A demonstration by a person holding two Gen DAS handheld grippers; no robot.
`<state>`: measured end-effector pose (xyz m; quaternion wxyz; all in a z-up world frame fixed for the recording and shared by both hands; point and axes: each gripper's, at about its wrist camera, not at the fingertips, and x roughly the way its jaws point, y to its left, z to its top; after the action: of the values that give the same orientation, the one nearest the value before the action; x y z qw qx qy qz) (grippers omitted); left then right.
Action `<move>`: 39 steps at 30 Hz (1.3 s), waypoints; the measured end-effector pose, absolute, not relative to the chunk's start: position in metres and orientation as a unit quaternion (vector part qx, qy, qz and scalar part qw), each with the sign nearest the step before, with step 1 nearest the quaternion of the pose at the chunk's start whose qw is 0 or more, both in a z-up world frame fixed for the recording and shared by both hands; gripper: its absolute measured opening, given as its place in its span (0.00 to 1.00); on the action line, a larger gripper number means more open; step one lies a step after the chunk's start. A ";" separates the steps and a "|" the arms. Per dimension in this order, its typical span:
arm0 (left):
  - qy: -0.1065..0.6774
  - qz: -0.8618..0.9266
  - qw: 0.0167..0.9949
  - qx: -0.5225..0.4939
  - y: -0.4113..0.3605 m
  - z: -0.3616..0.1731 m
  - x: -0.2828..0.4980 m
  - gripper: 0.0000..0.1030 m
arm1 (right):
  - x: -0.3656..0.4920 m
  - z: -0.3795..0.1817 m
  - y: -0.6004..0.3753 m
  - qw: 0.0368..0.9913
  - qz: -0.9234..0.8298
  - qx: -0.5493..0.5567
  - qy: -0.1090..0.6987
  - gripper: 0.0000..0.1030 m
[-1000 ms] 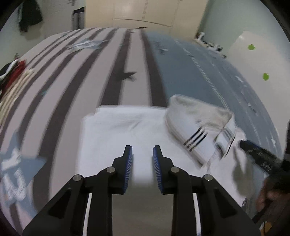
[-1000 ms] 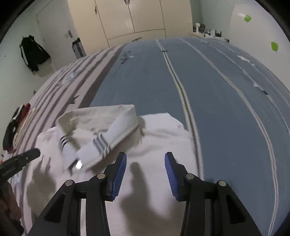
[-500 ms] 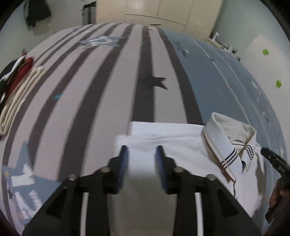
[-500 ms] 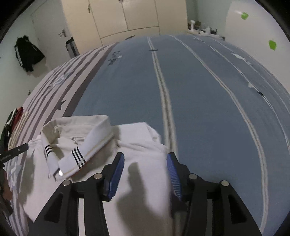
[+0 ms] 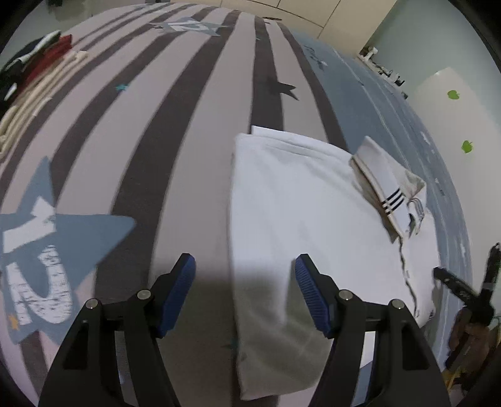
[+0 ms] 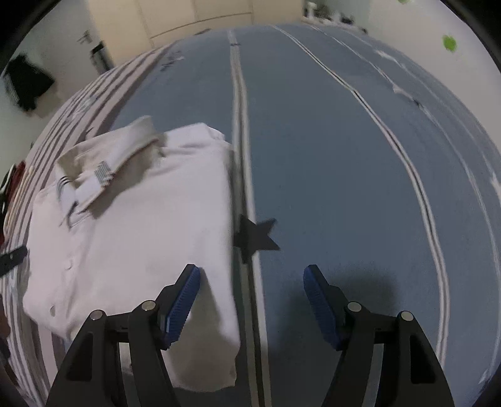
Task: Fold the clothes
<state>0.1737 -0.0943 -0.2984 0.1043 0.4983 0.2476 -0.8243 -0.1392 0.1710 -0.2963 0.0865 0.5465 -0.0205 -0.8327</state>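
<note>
One folded white polo shirt (image 5: 300,225) lies on the bed cover (image 5: 194,131), right of centre in the left view and at centre left in the right view; its lower edge is hidden behind the tongs. The left tongs (image 5: 245,283) and right tongs (image 6: 251,291) are both spread wide, gripping nothing. A blurred clothes pile (image 5: 28,84) sits upper left, partly cut off. Cupboards (image 6: 194,15) line the far wall.

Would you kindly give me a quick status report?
Both grippers open, empty. Shirt folded flat on bed, collar up. Nothing in the way.
</note>
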 end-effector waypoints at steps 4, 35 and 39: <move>0.250 -0.819 0.108 0.506 -0.091 -0.304 0.168 0.63 | -0.145 -0.309 0.180 0.092 -0.828 0.550 -0.054 0.70; 0.295 -0.798 0.015 0.525 -0.053 -0.306 0.137 0.40 | -0.180 -0.318 0.151 0.251 -0.775 0.573 -0.091 0.67; 0.271 -0.800 0.004 0.535 -0.049 -0.306 0.124 0.22 | -0.184 -0.314 0.144 0.281 -0.767 0.571 -0.076 0.28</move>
<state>0.1240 -0.0490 -0.3064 0.0043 0.5350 0.2708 -0.8003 -0.1843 0.1438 -0.3140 0.2812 0.5713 -0.0765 -0.7673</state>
